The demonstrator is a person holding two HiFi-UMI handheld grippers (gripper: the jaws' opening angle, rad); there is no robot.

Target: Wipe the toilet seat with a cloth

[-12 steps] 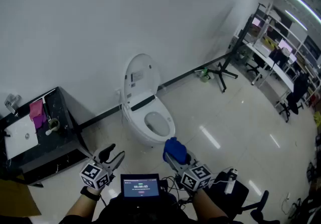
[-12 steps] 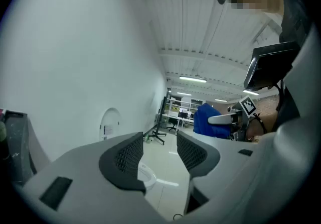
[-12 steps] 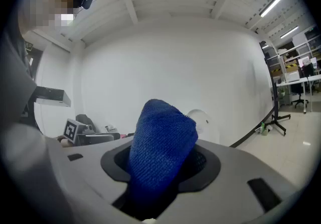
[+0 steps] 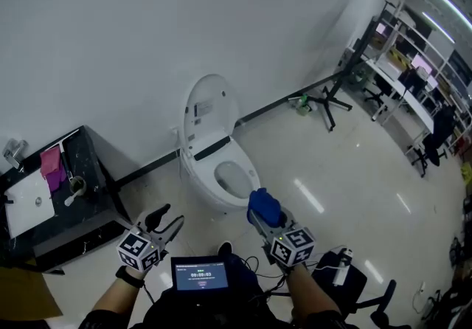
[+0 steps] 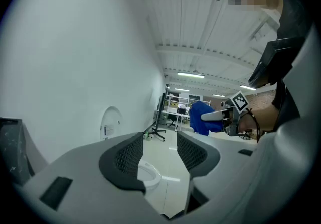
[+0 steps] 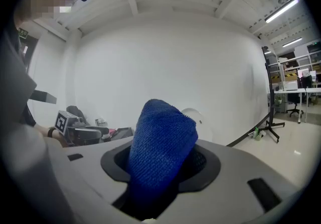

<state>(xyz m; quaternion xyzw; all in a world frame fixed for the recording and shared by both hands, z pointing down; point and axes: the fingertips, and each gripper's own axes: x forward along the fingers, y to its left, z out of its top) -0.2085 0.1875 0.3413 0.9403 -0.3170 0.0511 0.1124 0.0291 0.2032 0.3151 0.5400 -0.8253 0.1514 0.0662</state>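
The right gripper [image 4: 259, 216] pinches a bunched blue cloth [image 4: 265, 203], and the left gripper [image 4: 164, 225] hangs with its jaws spread and empty. My worry is that a wad gripped that way could drag out once pressed sideways, or the hard jaw tips might scrape the plastic. The toilet seat [image 4: 232, 201] lies ahead of the cloth and below it, not touching, with the lid [image 4: 206, 110] upright beyond.

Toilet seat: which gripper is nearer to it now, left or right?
Right. The right gripper, shut on the blue cloth, hangs just in front of the toilet seat at its front rim. The left gripper, open and empty, sits farther back, off the seat's front-left.
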